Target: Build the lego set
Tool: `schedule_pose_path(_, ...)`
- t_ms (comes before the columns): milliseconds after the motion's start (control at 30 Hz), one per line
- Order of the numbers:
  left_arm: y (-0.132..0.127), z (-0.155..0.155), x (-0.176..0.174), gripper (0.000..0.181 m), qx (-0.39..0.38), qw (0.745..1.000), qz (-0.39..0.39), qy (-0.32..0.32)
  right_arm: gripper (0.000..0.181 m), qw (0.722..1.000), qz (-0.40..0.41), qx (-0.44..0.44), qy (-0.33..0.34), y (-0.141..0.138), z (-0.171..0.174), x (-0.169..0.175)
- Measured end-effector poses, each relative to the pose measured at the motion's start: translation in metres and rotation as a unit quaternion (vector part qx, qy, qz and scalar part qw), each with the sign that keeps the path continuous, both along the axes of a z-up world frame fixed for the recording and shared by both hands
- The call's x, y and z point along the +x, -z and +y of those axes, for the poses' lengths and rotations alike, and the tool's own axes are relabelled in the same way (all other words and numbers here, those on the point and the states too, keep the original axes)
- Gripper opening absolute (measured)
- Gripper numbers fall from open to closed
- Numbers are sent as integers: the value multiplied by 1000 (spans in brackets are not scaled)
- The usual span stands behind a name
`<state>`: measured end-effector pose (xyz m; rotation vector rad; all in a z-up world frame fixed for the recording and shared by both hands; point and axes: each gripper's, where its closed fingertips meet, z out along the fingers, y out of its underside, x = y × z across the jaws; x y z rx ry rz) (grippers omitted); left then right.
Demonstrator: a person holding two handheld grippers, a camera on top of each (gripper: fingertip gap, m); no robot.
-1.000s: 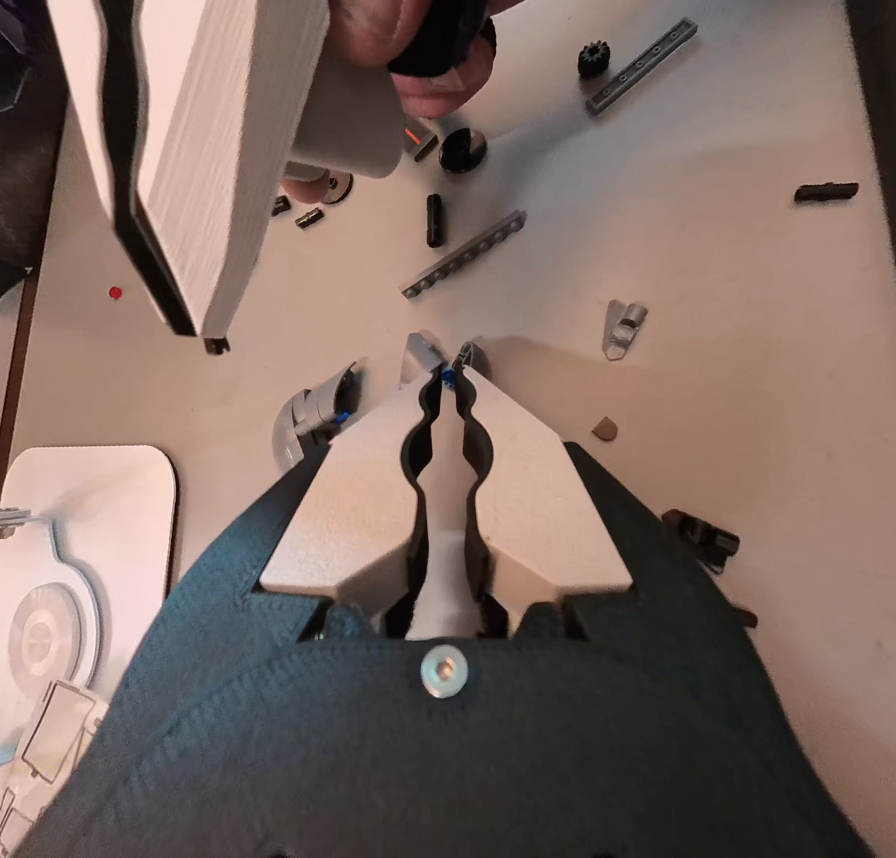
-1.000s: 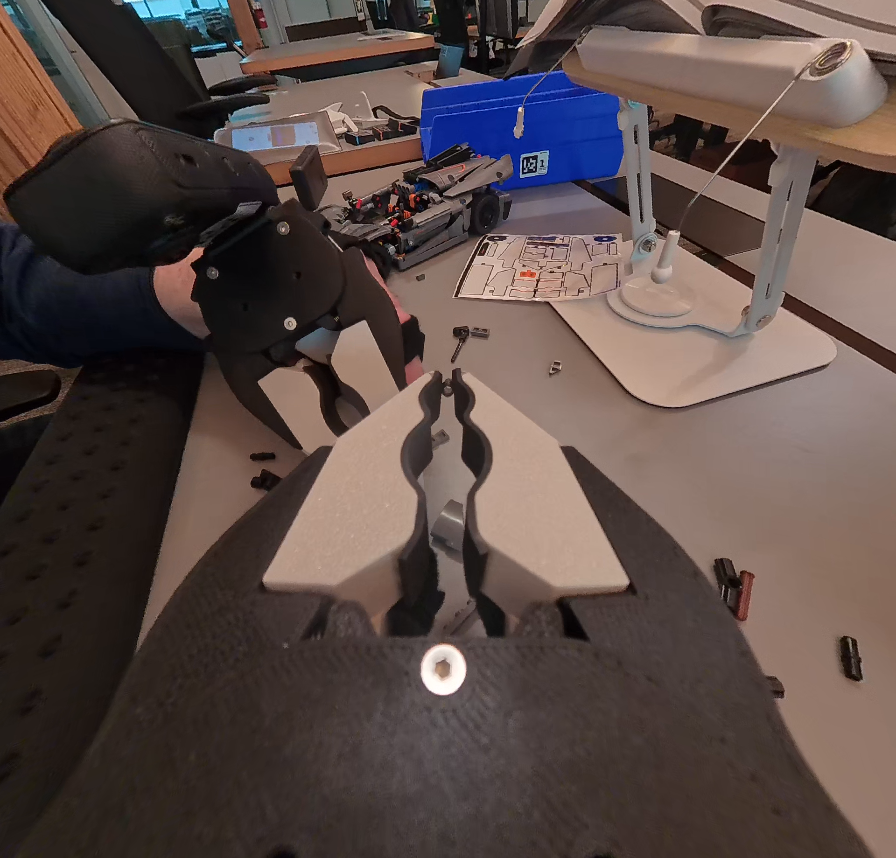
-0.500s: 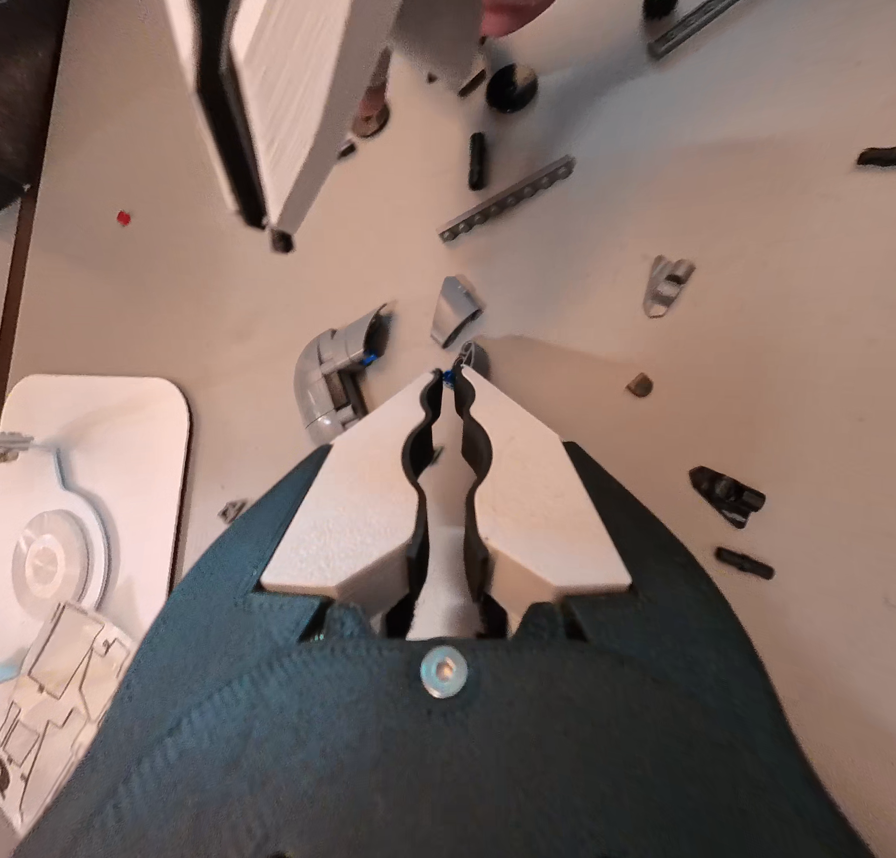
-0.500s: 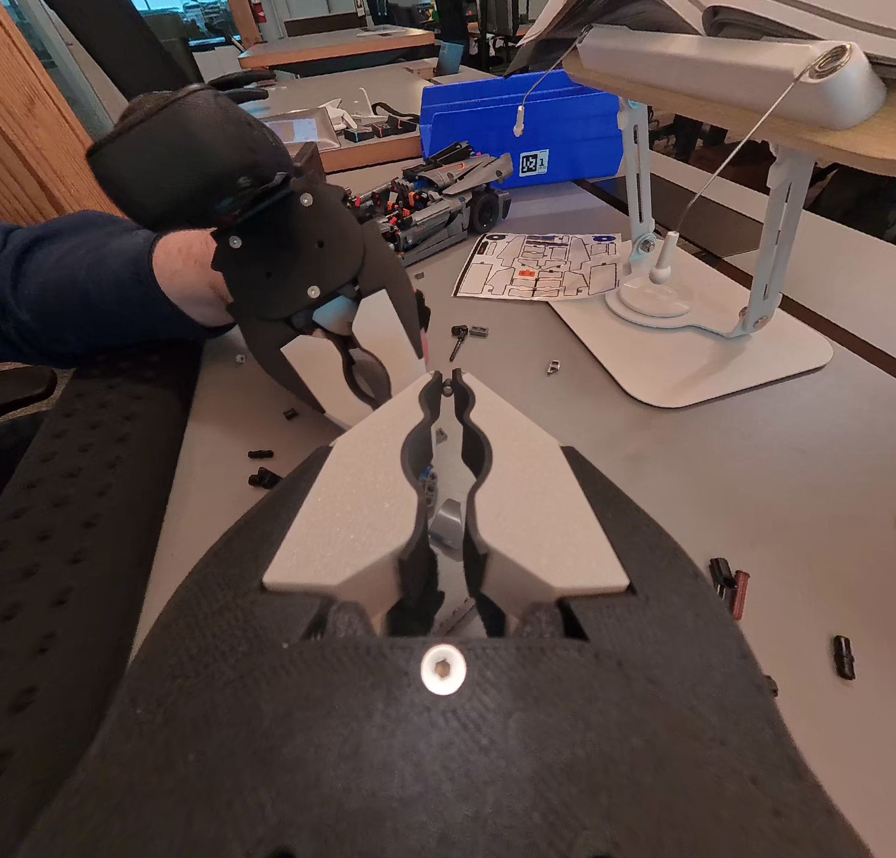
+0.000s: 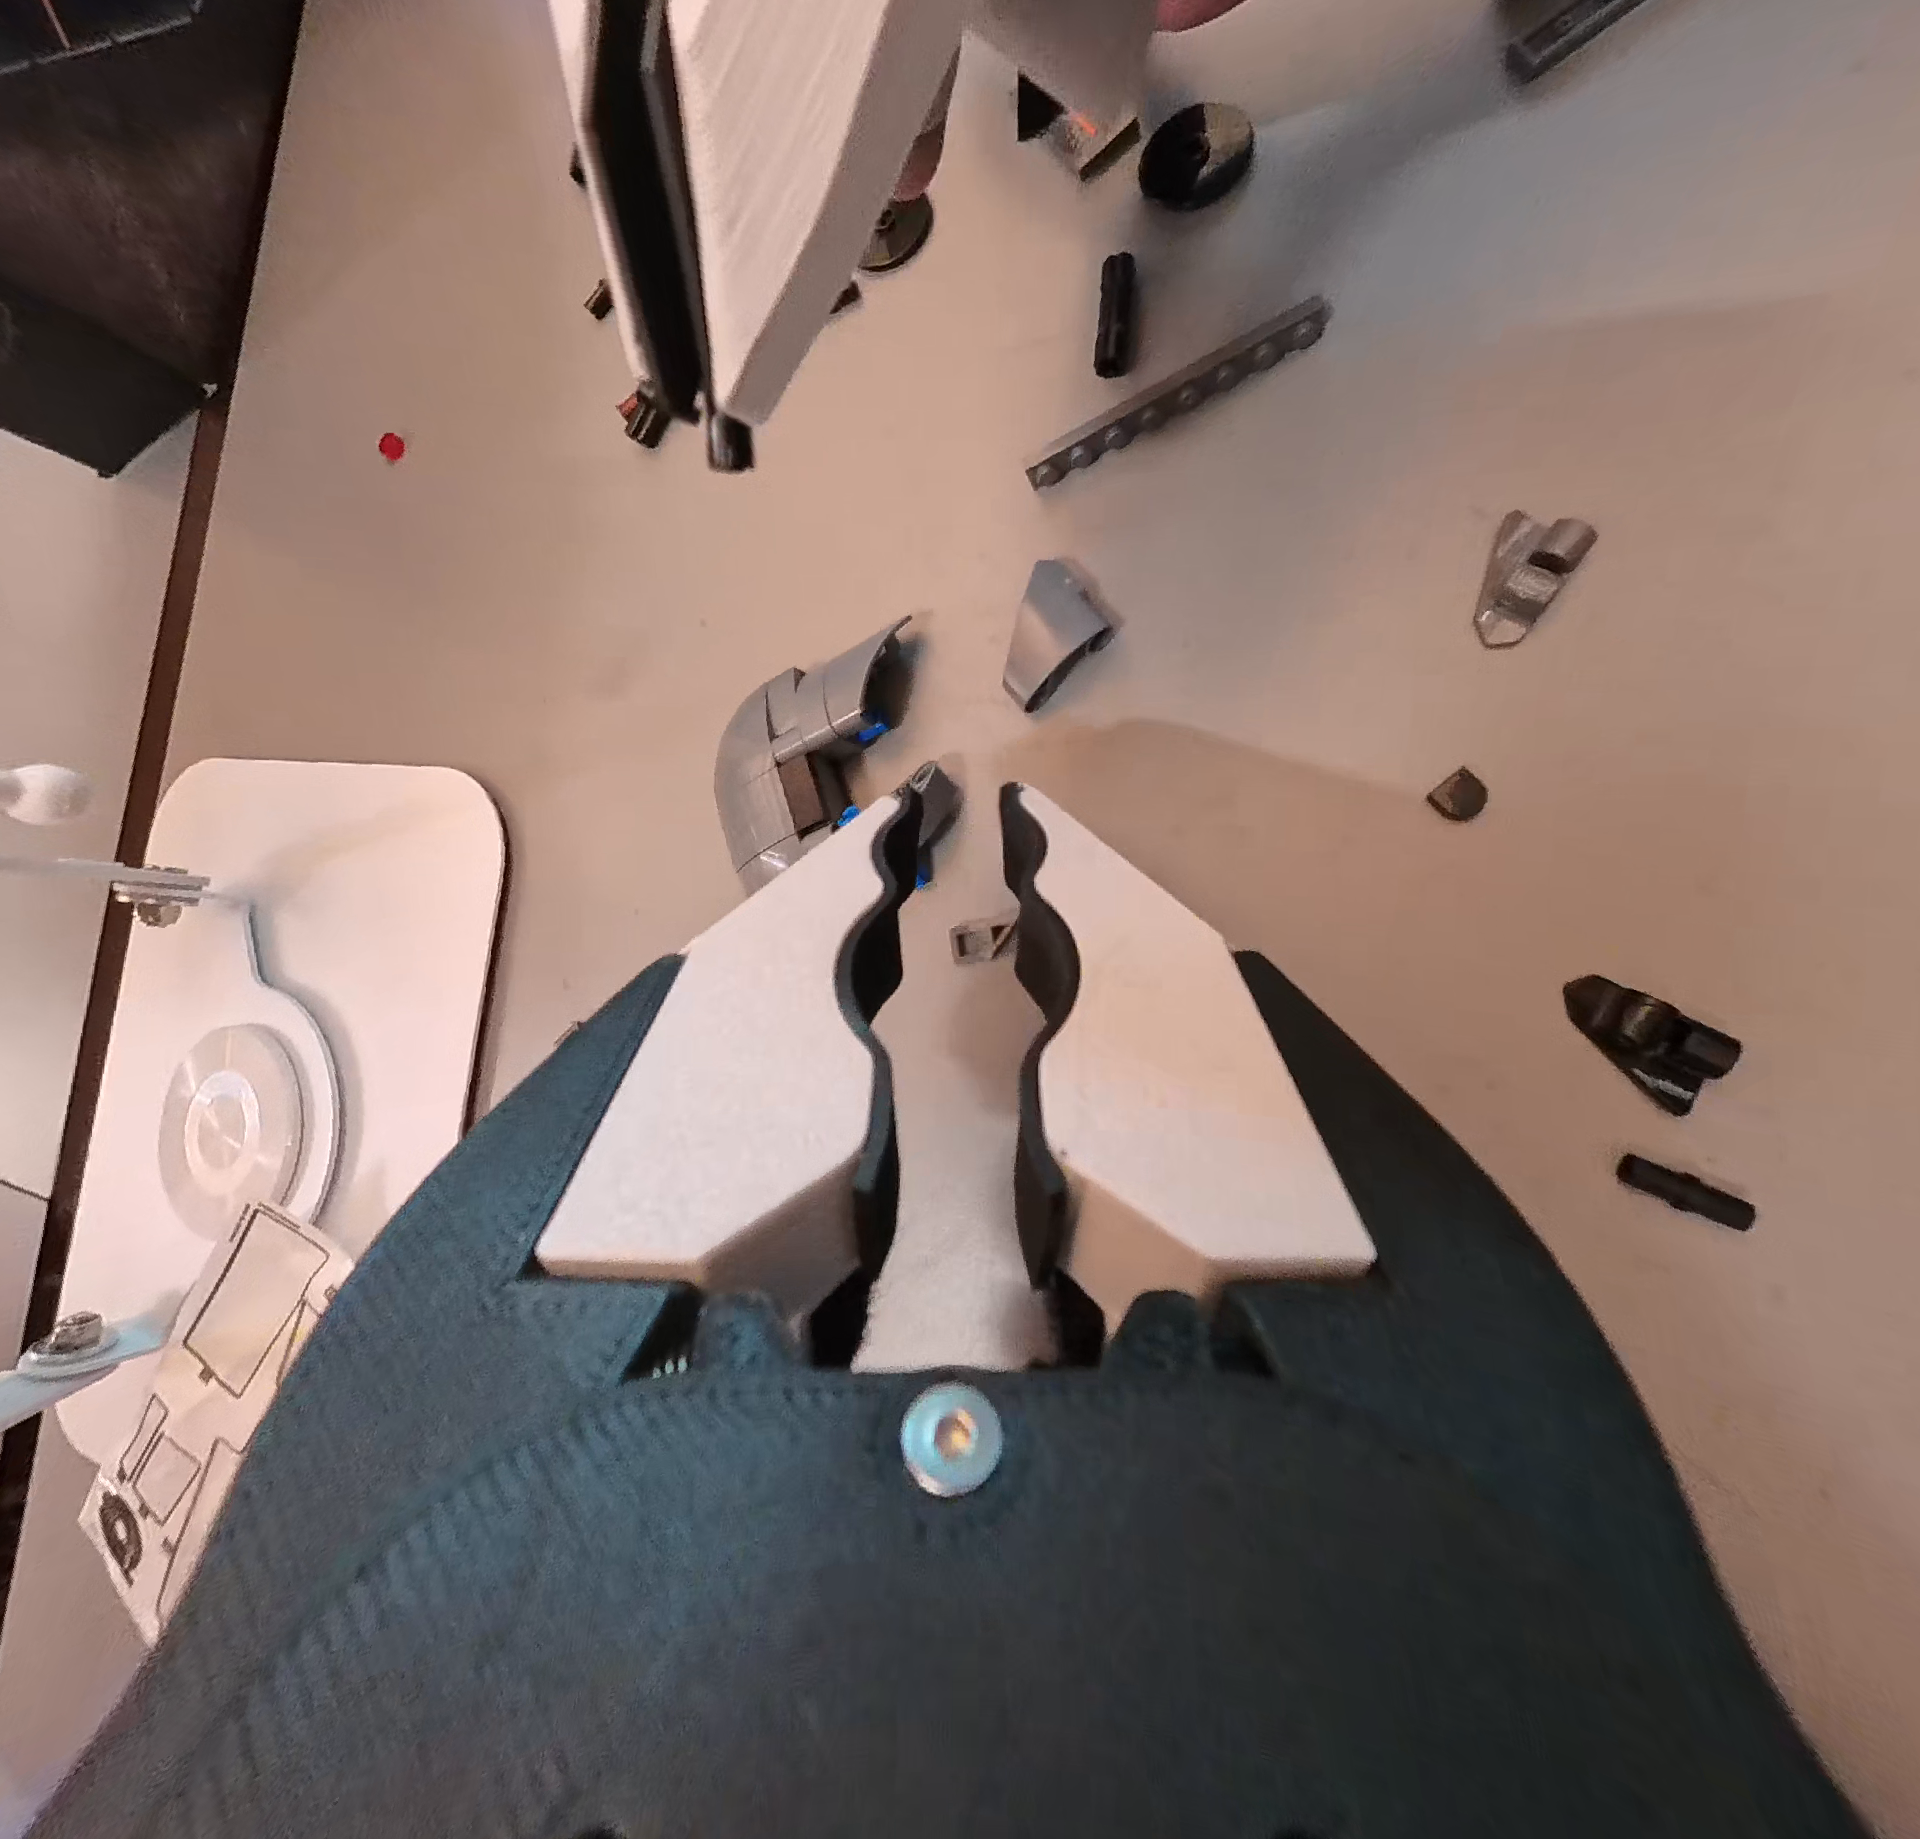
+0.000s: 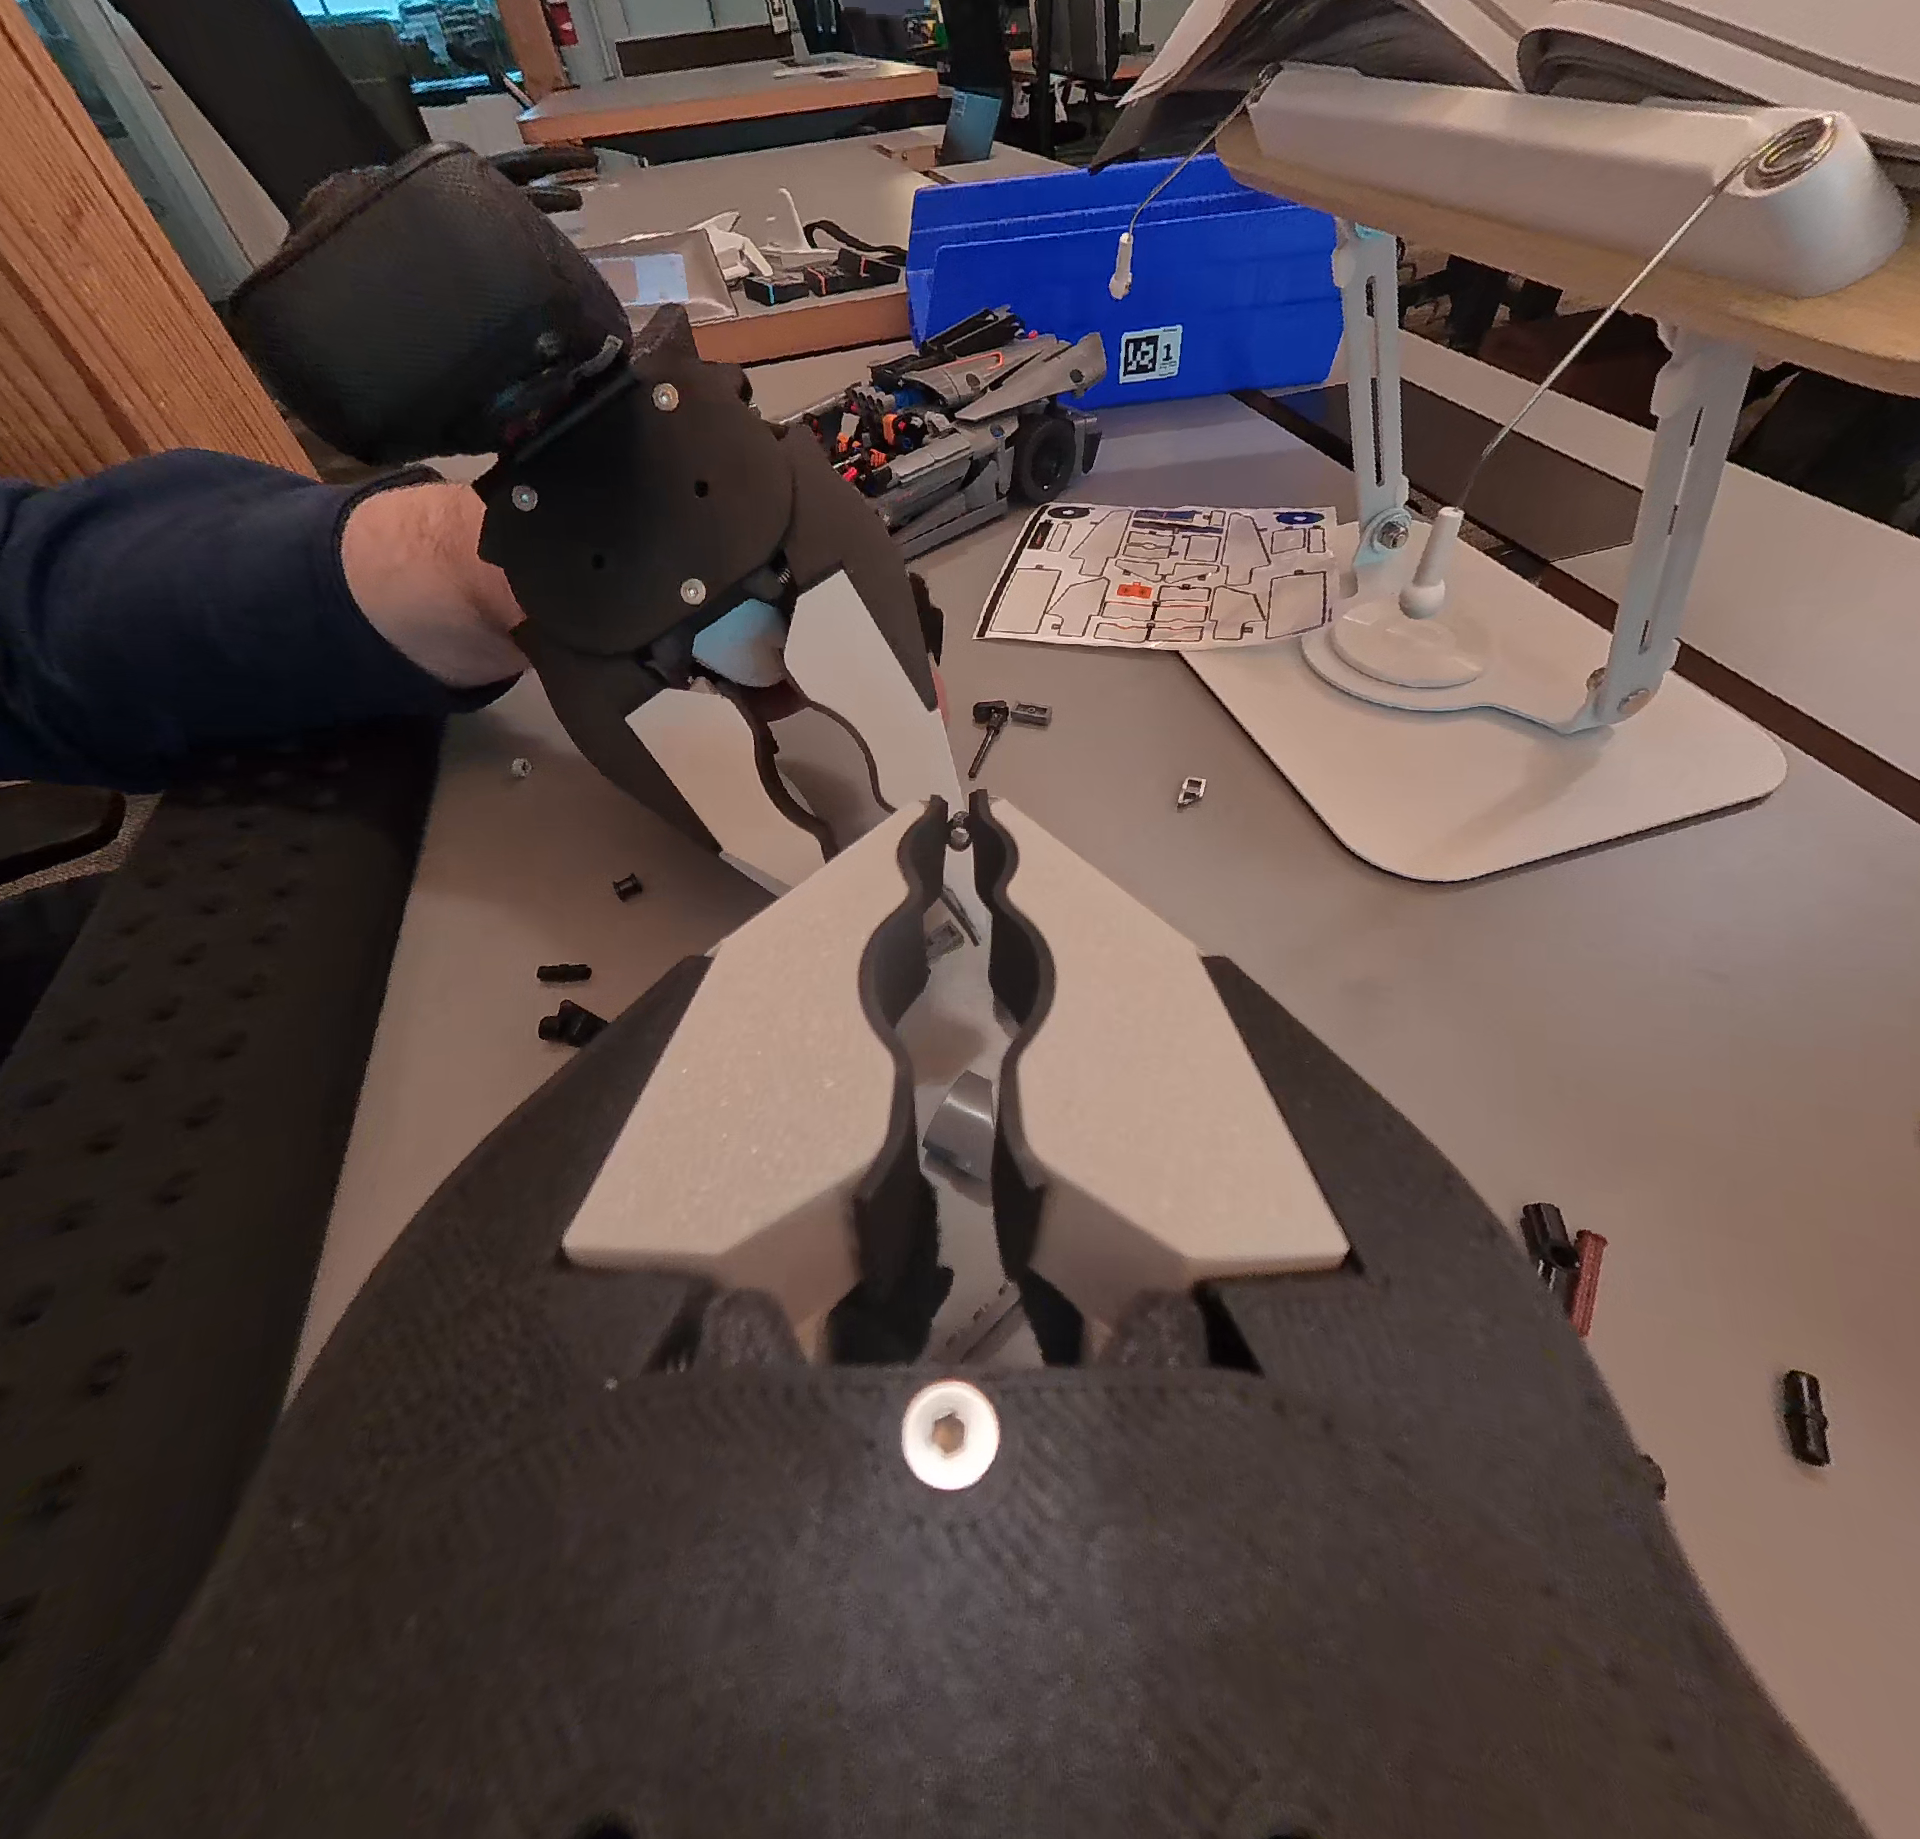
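The left hand-held gripper (image 5: 961,802), fingers parted, hovers beside a curved grey piece (image 5: 800,750).

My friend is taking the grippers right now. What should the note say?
Left gripper: open, small dark grey piece at one fingertip, not clamped.
Right gripper: shut on a small black pin.
Curved grey sub-assembly lies on the white table beside the left gripper, loose pieces scattered around.
Done: grey part-built car at the back.
Left: fit the pin, add the remaining pieces.
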<state>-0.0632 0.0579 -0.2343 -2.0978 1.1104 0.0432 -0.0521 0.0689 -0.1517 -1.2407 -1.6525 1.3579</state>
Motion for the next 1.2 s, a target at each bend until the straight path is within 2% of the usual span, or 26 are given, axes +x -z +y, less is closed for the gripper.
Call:
schedule_pose_path(200,-1,5,-4,12,12,1000,17,-17,2,1000,-1,2,0,1,0,0)
schedule_pose_path(433,5,0,-10,5,-25,999,15,-38,2,1000,-8,10,-1,4,-1,-1)
schedule_pose_path(600,12,0,-10,5,-42,998,17,-49,2,998,-37,50,-12,16,-7,0)
schedule_pose_path(833,20,1,-11,8,-60,996,8,-64,2,983,-106,152,-22,52,-13,-1)
schedule_pose_path(1200,23,3,-12,11,-68,995,-1,-77,3,972,-134,192,-2,69,-5,-9)
